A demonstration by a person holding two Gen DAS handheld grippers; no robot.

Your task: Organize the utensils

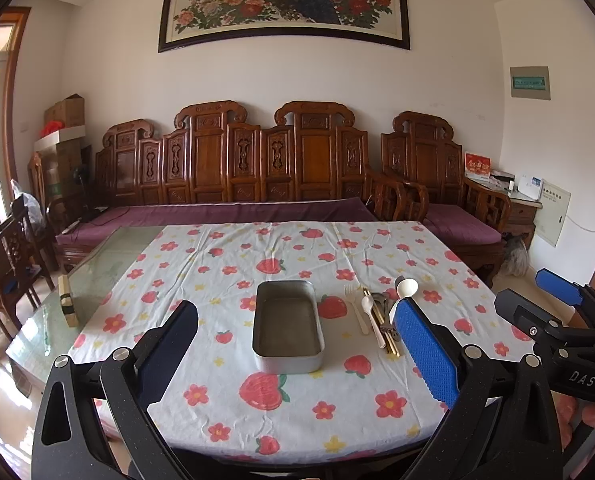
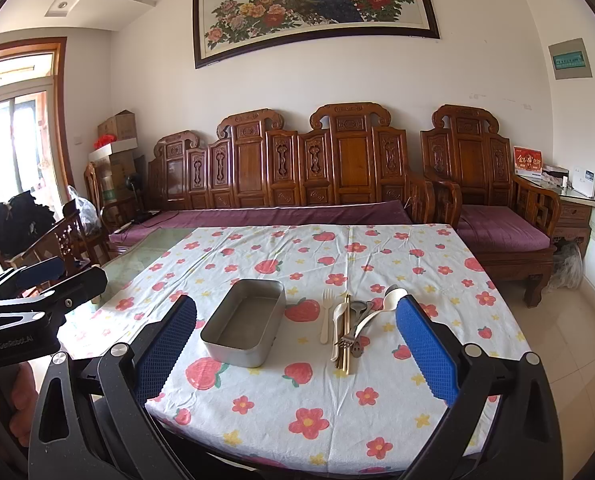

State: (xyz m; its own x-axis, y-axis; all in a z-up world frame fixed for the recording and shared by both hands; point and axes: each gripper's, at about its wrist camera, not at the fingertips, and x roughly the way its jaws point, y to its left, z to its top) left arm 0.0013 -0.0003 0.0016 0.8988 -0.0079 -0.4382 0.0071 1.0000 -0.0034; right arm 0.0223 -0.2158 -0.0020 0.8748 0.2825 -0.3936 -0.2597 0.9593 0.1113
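Both held back off the table's near edge, left gripper (image 1: 297, 344) and right gripper (image 2: 295, 344) spread wide and empty. Metal tin (image 1: 288, 326) mid-cloth, open to receive; heaped utensils (image 2: 351, 326) just right, ready for sorting.

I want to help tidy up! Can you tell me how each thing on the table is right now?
Metal tray: empty, upright on the tablecloth.
Utensil pile: loose heap right of the tray, not sorted yet.
White fork: flat, at the pile's left edge.
Left gripper: fingers wide open, holding nothing.
Right gripper: fingers wide open, holding nothing.
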